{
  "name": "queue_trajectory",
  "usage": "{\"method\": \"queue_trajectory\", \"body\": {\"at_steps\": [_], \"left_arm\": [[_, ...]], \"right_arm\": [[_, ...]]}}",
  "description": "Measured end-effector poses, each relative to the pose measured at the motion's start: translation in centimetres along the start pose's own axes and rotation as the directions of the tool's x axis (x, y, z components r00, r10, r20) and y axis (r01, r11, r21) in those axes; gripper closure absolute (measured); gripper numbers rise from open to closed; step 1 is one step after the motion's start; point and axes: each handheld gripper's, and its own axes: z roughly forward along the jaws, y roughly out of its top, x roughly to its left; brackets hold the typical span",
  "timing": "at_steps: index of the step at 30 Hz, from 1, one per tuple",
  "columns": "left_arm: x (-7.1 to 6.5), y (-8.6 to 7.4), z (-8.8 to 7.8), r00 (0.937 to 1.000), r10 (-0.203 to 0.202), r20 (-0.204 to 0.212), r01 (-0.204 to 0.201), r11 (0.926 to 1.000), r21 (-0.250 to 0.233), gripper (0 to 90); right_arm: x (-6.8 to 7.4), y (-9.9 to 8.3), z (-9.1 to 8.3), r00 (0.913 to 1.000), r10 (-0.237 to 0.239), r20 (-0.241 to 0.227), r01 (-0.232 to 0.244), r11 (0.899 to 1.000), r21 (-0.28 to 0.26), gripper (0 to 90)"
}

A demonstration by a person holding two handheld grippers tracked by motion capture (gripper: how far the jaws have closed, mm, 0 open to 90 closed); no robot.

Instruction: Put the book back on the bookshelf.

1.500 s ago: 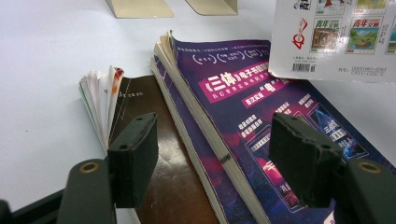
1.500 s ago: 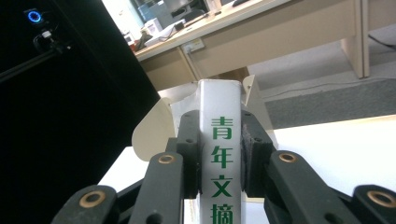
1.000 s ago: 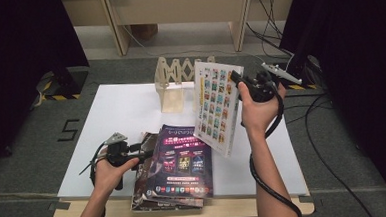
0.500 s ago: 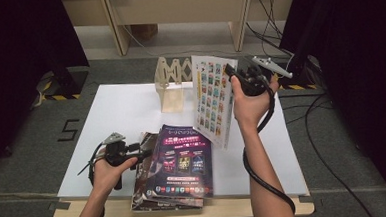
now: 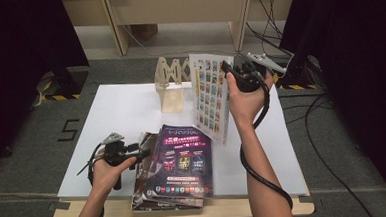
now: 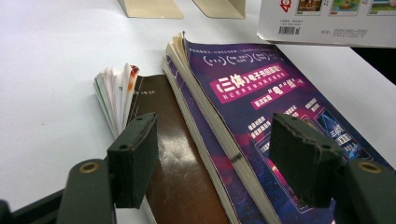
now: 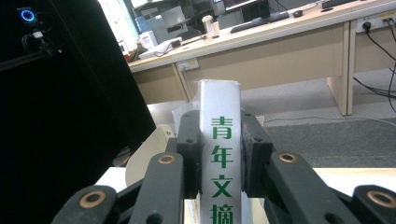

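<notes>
Now, right gripper (image 5: 227,69): we see it raised above the far right part of the table, its jaws clamped on the spine of a white magazine (image 5: 211,98).
White magazine: held upright and clear of the table (image 5: 120,105), its cover of small coloured pictures facing the high view; in the right gripper view the pads press both sides of the spine with green characters (image 7: 221,168).
Left gripper (image 5: 144,152): we find it low at the near left, level with the table, its jaws standing apart and gripping nothing.
Left jaws: in the left gripper view one pad (image 6: 133,156) sits over the brown cover (image 6: 175,154) and the other over the purple cover; whether either touches paper we cannot quite tell.
Stack of magazines (image 5: 181,161): lies flat at the near edge, a purple-covered issue (image 6: 261,100) on top.
Wooden rack (image 5: 172,87): stands at the far middle of the table, just left of the held magazine, apart from the stack.
Person: both forearms come in from the near side, one hand on each gripper.
</notes>
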Motion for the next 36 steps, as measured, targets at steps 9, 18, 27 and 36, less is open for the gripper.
{"method": "queue_trajectory", "body": {"at_steps": [9,18,27,36], "left_arm": [[0.1,-0.1,0.1,1.0,0.0,-0.002,0.0,1.0,0.007,32.2],[0.1,-0.3,0.3,1.0,0.0,0.0,0.0,0.9999,0.016,31.9],[0.2,-0.4,0.2,0.9999,-0.003,-0.013,0.003,1.0,0.009,31.0],[0.4,-0.3,0.0,0.9998,-0.005,-0.017,0.005,1.0,0.006,30.9]], "right_arm": [[0.0,0.3,0.7,0.9999,-0.006,0.009,0.006,1.0,-0.013,74.3],[0.0,0.7,1.3,0.9994,-0.005,0.034,0.006,1.0,-0.027,74.4],[0.0,0.8,2.2,0.9981,0.0,0.061,0.001,1.0,-0.028,74.4],[-0.1,0.8,2.9,0.9966,0.004,0.082,-0.001,0.999,-0.036,74.4]]}}
